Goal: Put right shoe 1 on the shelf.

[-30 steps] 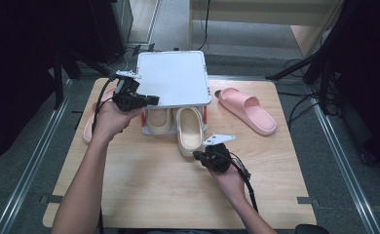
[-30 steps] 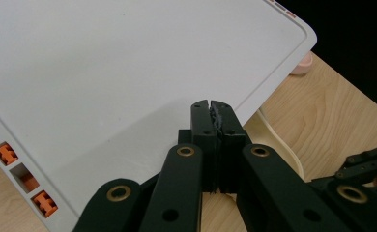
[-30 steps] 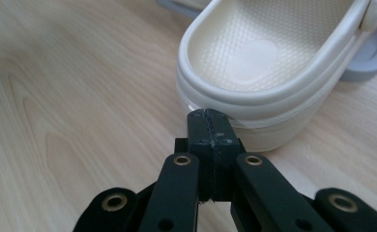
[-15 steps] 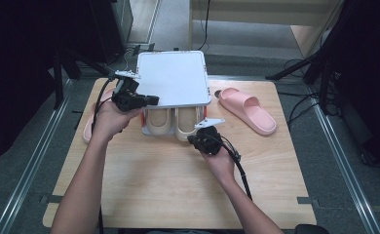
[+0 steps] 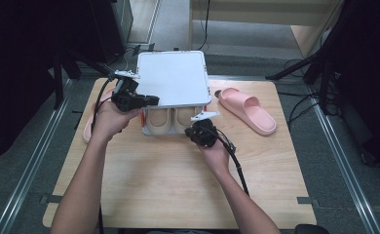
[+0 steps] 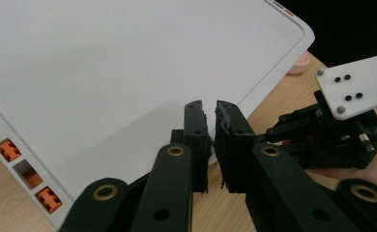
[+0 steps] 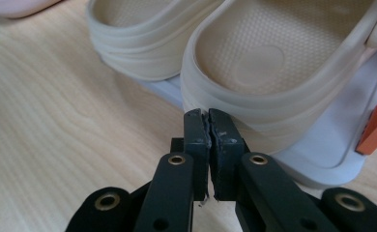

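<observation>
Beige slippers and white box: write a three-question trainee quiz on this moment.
1. True or false: the right hand-held gripper has the heel of a beige slipper clamped between its pads.
2. How many pink slippers lie on the table in the high view? A. none B. one C. two
3. Fill in: the left hand-held gripper sits at the edge of the white ____ raised over the beige pair.

Key
1. False: its tips stand just at the heel, nothing between them.
2. C: one right of the box, one behind the left forearm.
3. lid
</observation>
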